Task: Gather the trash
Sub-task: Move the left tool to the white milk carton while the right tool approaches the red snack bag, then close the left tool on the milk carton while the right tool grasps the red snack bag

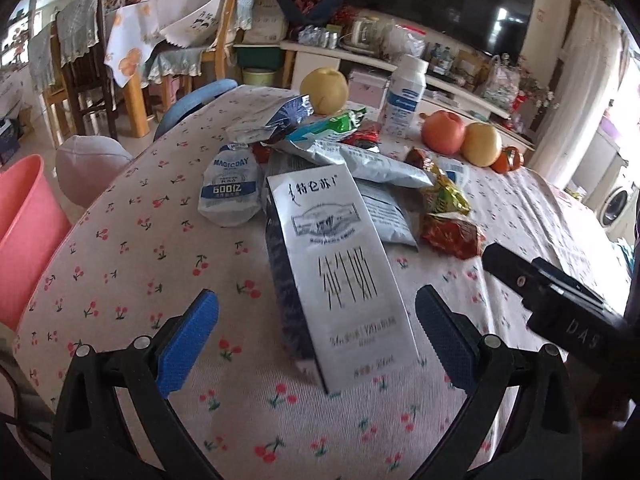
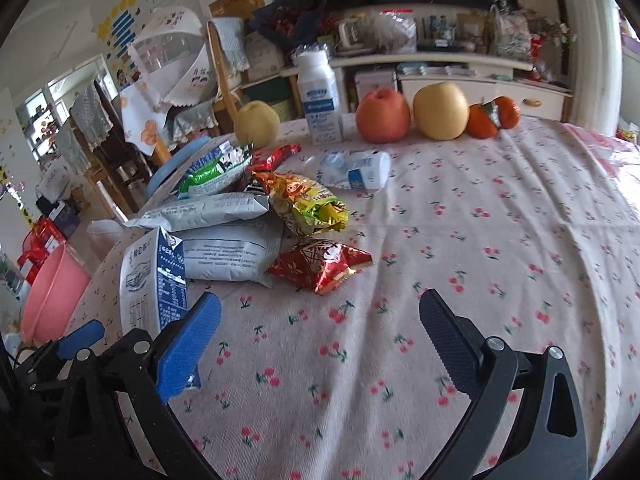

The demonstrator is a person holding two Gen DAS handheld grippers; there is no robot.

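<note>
A white milk carton (image 1: 340, 272) lies flat on the cherry-print tablecloth (image 1: 140, 240), its near end between the fingers of my open left gripper (image 1: 318, 344), untouched. Behind it sits a heap of trash: silver wrappers (image 1: 360, 164), a small white pouch (image 1: 230, 190), a red snack bag (image 1: 452, 236) and a gold wrapper (image 1: 448, 196). In the right wrist view the same carton (image 2: 154, 280), red bag (image 2: 320, 266) and gold wrapper (image 2: 308, 204) lie ahead and left of my open right gripper (image 2: 320, 340), which hovers over bare cloth.
A pink bucket (image 1: 24, 236) stands off the table's left edge, also the pink bucket (image 2: 52, 296). Apples and pears (image 2: 412, 114), tangerines (image 2: 494, 118) and a white bottle (image 2: 320, 96) line the far edge. A crushed bottle (image 2: 356, 170) lies mid-table. Chairs crowd behind.
</note>
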